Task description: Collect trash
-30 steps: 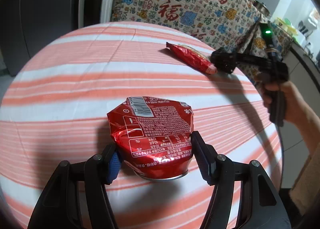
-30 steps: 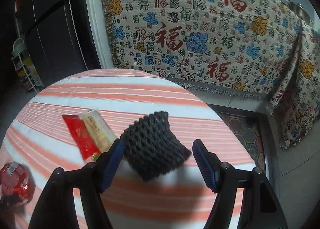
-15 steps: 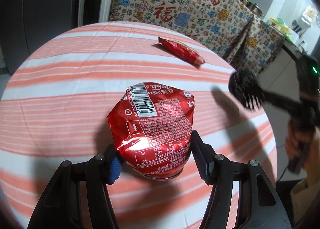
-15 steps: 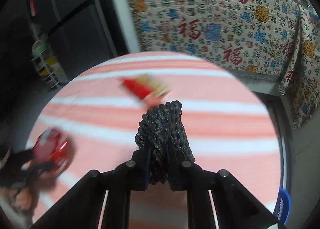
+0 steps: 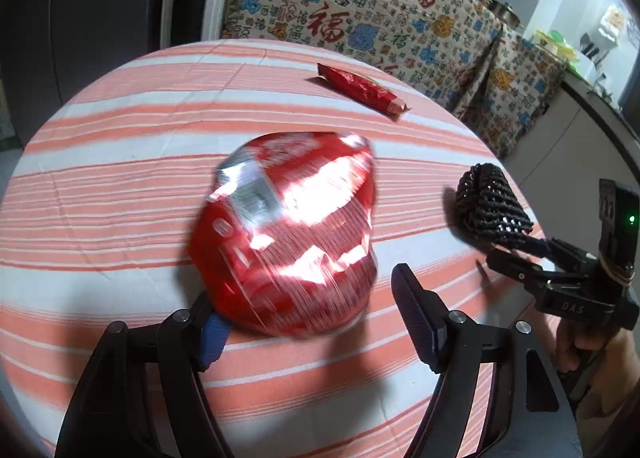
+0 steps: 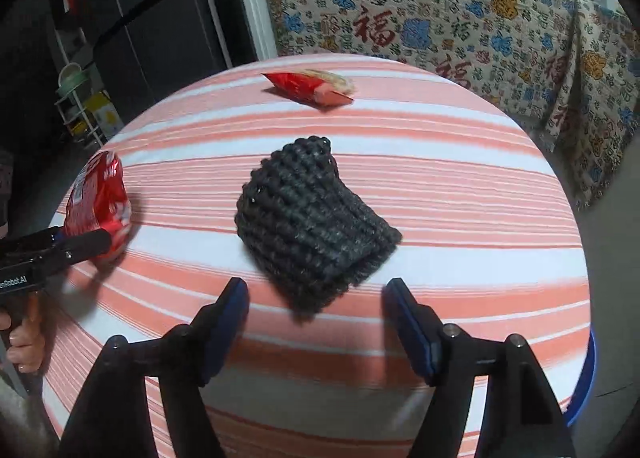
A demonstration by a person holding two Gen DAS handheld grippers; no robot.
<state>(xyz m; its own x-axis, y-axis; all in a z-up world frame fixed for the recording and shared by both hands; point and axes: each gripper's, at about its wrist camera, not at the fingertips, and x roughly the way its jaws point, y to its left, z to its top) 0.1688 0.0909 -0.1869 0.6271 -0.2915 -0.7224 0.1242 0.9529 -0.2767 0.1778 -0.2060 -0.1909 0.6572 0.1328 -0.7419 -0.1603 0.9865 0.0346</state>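
Both of your hand-held grippers are opening. The left hand-held gripper is letting go of the crushed red drink can near the desk's near edge, with only its left pad close against the can. The right hand-held gripper has the black knitted fabric piece loose between its pads. Re-centre each piece before you close; the red snack wrapper waits at the far edge.

On the table, the snack wrapper lies behind the knitted piece.
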